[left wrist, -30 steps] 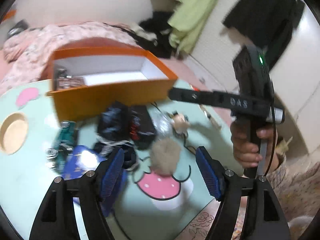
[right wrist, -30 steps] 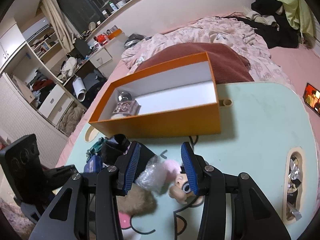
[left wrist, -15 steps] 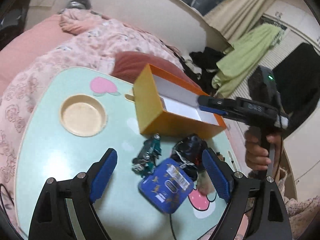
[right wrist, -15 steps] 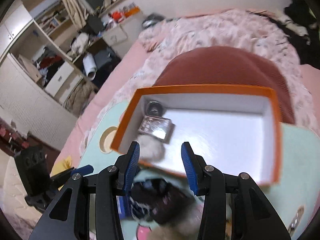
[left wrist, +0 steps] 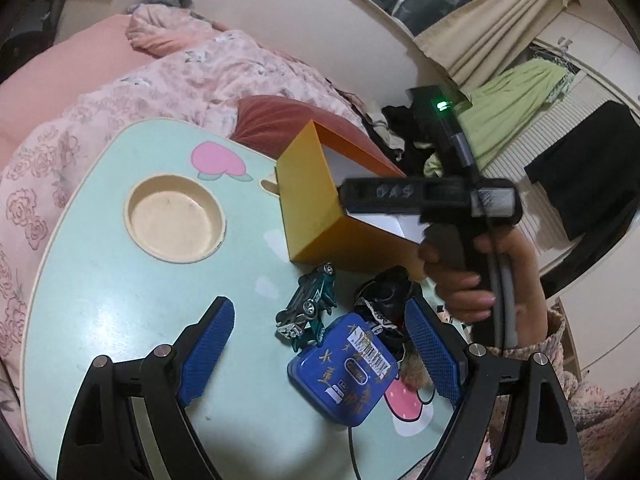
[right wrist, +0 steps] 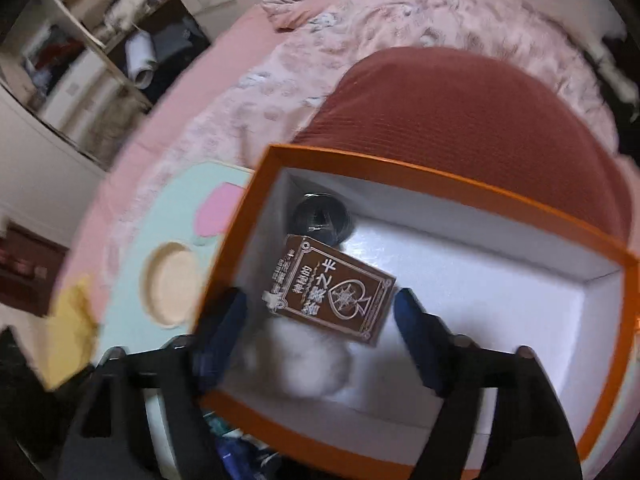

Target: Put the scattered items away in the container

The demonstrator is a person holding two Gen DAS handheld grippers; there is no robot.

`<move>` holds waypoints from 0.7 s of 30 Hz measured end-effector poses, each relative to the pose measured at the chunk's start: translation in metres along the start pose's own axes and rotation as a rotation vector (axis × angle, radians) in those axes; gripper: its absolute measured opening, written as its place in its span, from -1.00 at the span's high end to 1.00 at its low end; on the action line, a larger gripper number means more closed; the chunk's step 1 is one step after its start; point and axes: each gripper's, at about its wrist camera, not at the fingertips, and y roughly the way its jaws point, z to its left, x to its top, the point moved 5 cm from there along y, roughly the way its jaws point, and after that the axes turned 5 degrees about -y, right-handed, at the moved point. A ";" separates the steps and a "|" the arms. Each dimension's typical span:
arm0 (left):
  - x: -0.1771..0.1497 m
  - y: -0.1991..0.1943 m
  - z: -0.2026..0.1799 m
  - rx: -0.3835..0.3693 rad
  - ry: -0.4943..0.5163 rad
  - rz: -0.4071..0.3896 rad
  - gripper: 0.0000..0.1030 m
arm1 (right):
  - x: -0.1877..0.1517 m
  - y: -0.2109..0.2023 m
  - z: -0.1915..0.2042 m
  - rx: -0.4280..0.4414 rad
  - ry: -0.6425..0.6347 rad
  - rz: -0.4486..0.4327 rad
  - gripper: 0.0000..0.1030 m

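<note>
The orange box with a white inside holds a brown card pack, a dark round item and a white fluffy ball. My right gripper hangs over the box with its jaws opening; the fluffy ball lies below between the fingers, and the pads do not press on it. My left gripper stands open low over the table. Between its fingers lie a green toy car and a blue tin, with a black lacy item beside them. The box's orange corner stands just behind them.
The mint-green table has a round cup recess at the left. A hand holds the right gripper's handle above the box. A brown fur ball lies by the left gripper's right finger. Pink bedding and a red cushion lie behind.
My right gripper went from above the scattered items to over the box, its jaws widened, and the white fluffy ball now lies inside. My left gripper swung over the car and tin and opened wider.
</note>
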 end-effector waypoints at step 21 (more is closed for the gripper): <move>-0.003 0.002 -0.007 0.004 -0.005 0.013 -0.69 | -0.039 0.027 -0.046 0.195 0.113 -0.081 0.99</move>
